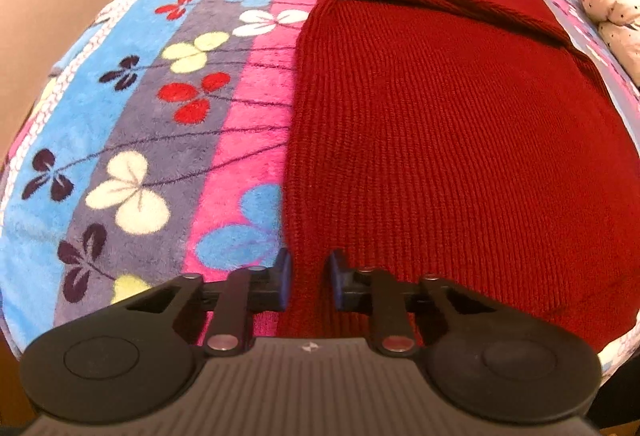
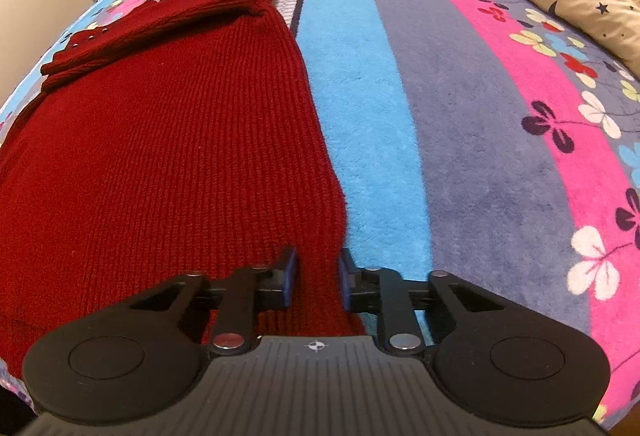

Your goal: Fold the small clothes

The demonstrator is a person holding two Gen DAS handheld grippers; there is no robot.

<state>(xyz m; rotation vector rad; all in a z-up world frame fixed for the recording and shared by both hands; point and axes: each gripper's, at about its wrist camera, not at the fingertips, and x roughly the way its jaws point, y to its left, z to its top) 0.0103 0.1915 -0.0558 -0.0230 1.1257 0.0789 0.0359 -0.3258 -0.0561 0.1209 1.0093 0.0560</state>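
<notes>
Here, my left gripper (image 1: 308,282) and right gripper (image 2: 316,280) each sit with jaws parted astride a near corner of the sweater (image 1: 440,124), not clamped. The sweater lies flat on the blanket (image 1: 160,108), sleeves folded across its far end.

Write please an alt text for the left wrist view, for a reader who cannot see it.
A dark red knitted sweater lies flat on a striped floral blanket, sleeves folded across its far end. The left hand-held gripper straddles the sweater's near left corner, jaws still apart around the fabric.
</notes>
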